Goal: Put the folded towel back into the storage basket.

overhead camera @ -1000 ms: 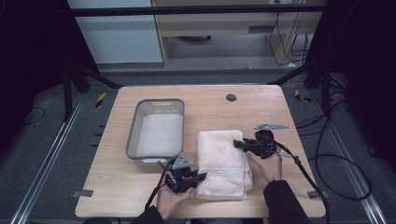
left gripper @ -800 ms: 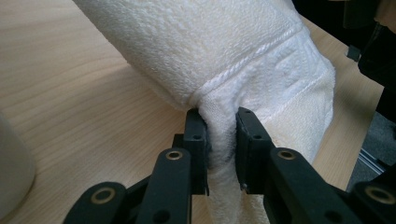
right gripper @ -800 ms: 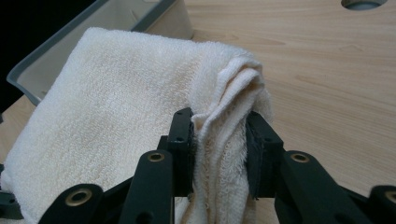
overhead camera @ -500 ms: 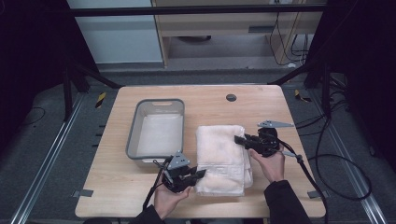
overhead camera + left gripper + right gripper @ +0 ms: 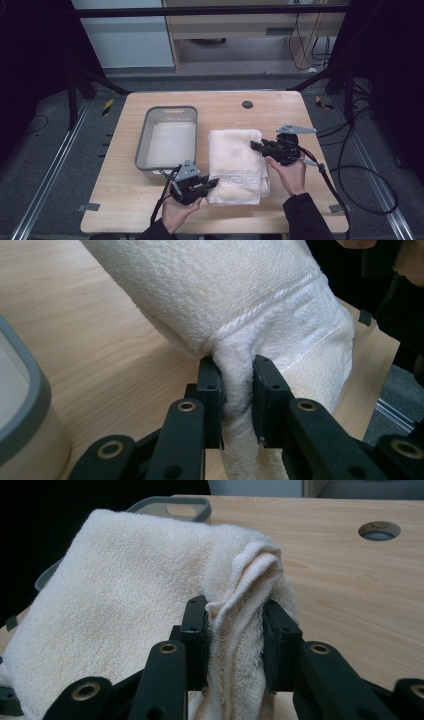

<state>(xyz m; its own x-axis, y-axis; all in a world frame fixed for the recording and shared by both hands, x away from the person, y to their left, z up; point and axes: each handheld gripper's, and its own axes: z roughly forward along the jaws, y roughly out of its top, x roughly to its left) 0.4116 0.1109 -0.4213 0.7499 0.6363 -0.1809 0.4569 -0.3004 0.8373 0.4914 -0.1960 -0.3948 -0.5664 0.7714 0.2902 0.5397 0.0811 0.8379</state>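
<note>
A folded cream towel (image 5: 235,165) lies in the middle of the wooden table (image 5: 300,115), right of the grey bin. My left gripper (image 5: 214,183) is shut on the towel's near left corner; in the left gripper view the cloth (image 5: 235,385) is bunched between the jaws. My right gripper (image 5: 254,145) is shut on the towel's far right edge, where the folded layers (image 5: 237,630) are pinched between the pads. Both held parts of the towel are lifted a little off the table.
A grey plastic bin (image 5: 169,141) with something white lying flat in it stands left of the towel. A round cable hole (image 5: 247,104) is near the table's far edge. Cables (image 5: 350,170) trail off the right side.
Both grippers have risen a little with the towel's edges in them. The towel's held corners have come up off the table.
</note>
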